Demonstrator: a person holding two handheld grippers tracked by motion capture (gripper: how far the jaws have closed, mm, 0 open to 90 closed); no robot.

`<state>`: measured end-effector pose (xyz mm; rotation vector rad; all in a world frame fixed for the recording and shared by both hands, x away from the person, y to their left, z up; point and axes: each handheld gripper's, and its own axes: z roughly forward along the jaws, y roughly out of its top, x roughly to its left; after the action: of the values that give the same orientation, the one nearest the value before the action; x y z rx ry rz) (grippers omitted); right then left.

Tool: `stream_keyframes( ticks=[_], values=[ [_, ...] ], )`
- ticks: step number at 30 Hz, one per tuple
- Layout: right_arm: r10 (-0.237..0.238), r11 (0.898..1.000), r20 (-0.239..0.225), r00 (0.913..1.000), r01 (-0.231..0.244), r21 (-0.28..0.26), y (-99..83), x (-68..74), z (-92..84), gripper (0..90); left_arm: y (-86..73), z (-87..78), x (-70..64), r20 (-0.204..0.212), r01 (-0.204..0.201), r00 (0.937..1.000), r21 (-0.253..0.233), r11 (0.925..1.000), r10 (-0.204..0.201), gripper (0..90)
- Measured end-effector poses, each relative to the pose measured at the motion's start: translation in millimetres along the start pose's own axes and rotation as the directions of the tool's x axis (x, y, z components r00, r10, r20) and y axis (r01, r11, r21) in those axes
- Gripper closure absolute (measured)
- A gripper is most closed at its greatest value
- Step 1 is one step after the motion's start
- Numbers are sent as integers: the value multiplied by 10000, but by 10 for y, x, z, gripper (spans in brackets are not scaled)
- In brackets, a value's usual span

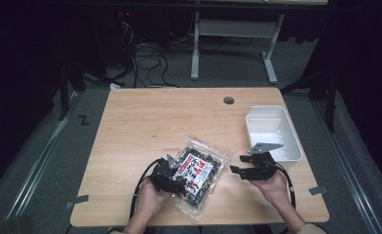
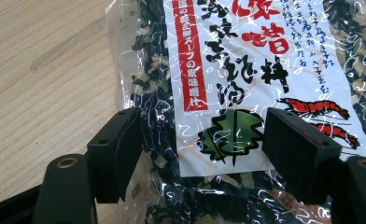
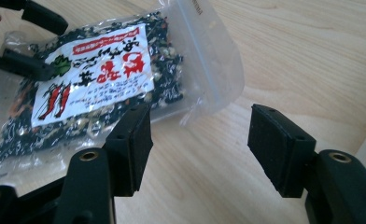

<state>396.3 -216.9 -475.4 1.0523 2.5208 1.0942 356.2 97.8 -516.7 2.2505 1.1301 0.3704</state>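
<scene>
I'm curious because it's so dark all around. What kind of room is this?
Probably a lab or recording room, not a kitchen: a lone wooden desk with a cable hole, tangled cables on grey carpet, and a person working the left tongs over a seaweed packet.

Glossy crinkled clear-plastic packet (image 2: 246, 93), matt pale wood-grain table (image 1: 145, 122), smooth white plastic bin (image 1: 289, 146).

The left gripper (image 2: 202, 154) rises from the bottom of the frame with its two black jaws spread wide. Between and beyond them a clear packet (image 2: 246, 70) of dark dried flakes, bearing a white label with red and black print, takes up the centre and right. Pale wooden table (image 2: 45, 70) shows at the upper left.
</scene>
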Motion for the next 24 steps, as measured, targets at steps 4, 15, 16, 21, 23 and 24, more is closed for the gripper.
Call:
stream_keyframes(
  ticks=[4, 15, 16, 21, 23, 24],
  values=[
    [173, 9998, 105, 9998, -174, 119, 128, -30, 58, 423, -4, -2, -22, 23, -26, 10000, -17, 10000, 26, 292],
    [556, 9962, 779, 9954, -605, 627, 460, -120, 291, 437, -8, 3, -12, 166, 94, 9998, -3, 10000, -94, 286],
    [648, 9948, 798, 9947, -707, 740, 484, -136, 329, 441, -8, 3, -12, 173, 96, 9998, -3, 10000, -95, 286],
    [953, 9882, 737, 9927, -1033, 1127, 524, -195, 478, 489, -10, 4, -8, 194, 77, 9998, -18, 10000, -77, 283],
    [1131, 9852, 648, 9915, -1203, 1224, 533, -226, 516, 519, -10, 6, -6, 220, 105, 9997, -18, 9999, -105, 282],
    [1168, 9847, 594, 9914, -1234, 1232, 535, -237, 526, 537, -10, 6, -6, 215, 102, 9997, -18, 9999, -102, 282]
  ],
)
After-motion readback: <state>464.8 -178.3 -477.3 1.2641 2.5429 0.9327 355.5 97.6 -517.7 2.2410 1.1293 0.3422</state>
